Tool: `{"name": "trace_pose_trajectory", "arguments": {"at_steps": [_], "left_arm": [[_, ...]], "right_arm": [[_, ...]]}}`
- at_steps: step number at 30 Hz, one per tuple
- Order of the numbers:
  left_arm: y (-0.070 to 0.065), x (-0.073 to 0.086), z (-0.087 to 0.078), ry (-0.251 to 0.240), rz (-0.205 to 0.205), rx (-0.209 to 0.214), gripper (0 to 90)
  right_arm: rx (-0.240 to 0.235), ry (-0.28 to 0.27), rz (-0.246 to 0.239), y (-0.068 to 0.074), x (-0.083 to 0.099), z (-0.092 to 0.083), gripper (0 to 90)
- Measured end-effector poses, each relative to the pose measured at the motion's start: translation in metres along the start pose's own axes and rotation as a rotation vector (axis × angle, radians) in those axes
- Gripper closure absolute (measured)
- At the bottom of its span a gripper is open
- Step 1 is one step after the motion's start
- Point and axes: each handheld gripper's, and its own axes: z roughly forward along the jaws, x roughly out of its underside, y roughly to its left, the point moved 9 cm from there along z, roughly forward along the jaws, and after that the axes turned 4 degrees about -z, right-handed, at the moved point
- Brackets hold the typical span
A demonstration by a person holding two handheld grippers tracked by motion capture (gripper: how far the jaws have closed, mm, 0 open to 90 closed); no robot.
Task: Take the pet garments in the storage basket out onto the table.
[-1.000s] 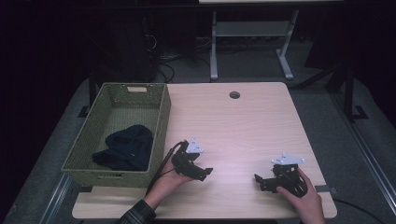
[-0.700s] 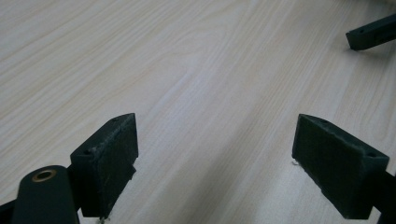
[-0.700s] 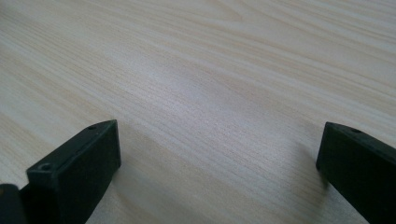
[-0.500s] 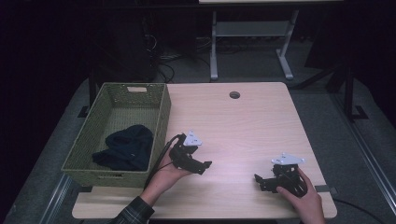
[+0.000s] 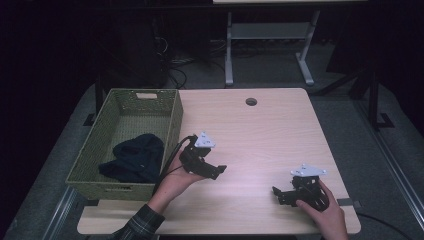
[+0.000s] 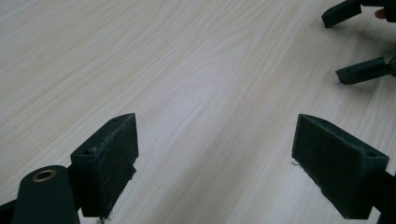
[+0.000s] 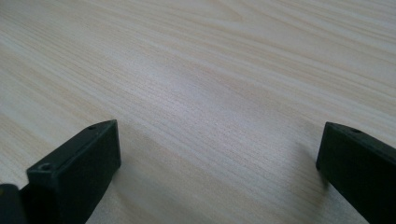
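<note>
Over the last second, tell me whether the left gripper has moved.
Yes. The left gripper has shifted slightly up the table, away from its near edge, staying beside the basket.

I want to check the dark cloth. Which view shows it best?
The high view: the dark cloth lies bunched inside the green basket. Both gripper views look at the bare wooden table instead.

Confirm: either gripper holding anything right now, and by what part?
Nothing held. The left gripper and right gripper both have jaws wide open over bare table. The dark cloth lies in the basket, untouched.
</note>
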Motion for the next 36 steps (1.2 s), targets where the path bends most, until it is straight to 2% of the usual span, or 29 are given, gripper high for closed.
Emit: {"name": "trace_pose_trajectory", "arguments": {"at_steps": [17,36], "left_arm": [[0.01,-0.016,-0.018,-0.029,-0.006,0.006,14.1],[0.03,-0.015,-0.045,-0.04,-0.047,0.01,14.0]], "right_arm": [[0.0,0.0,0.0,0.0,0.0,0.0,0.0],[0.0,-0.001,0.0,0.0,0.0,0.0,0.0]]}}
